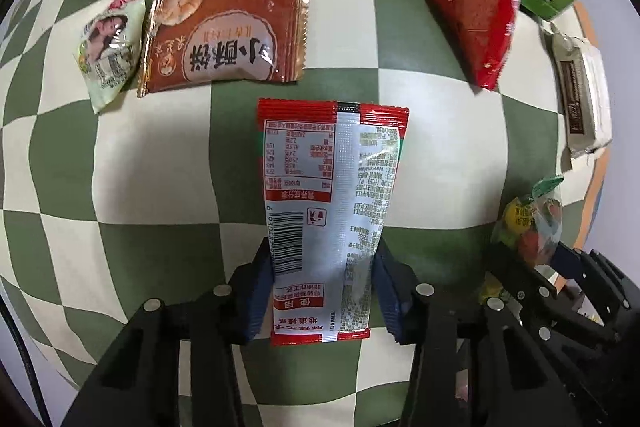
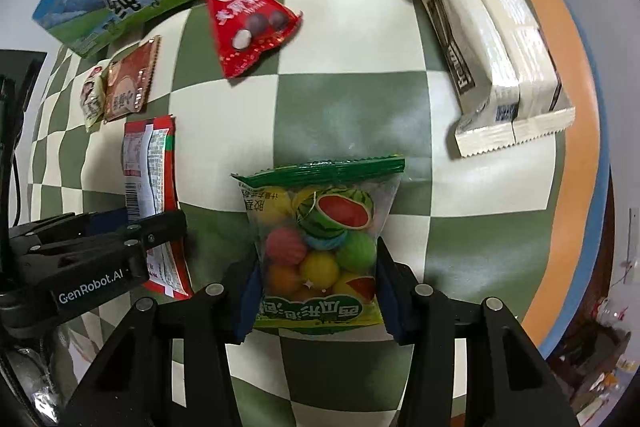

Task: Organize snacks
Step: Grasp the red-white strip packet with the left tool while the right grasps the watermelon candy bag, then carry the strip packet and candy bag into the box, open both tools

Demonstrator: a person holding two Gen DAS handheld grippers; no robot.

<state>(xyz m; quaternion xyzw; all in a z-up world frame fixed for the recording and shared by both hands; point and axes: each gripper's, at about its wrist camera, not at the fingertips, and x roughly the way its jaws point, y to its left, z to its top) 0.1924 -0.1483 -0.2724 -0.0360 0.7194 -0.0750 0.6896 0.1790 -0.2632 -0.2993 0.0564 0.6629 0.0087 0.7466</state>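
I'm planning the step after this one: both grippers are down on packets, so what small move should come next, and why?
Probably lift both straight up a little. The left gripper has its pads pressed on the sides of the red-and-white sachet, and the right gripper pinches the bag of gum balls. Both packets still lie flat on the checked cloth, so raising them clears it before carrying them anywhere.

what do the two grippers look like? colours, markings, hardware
Both the left gripper and right gripper are matte black, angular plastic frames with triangular cut-outs and round silver pin heads at the pivots. Each has dark blue ribbed pads lining the jaws. Seen from the right wrist view, the left gripper's side carries white "GenRobot.AI" lettering. A black cable runs along the left view's edge.
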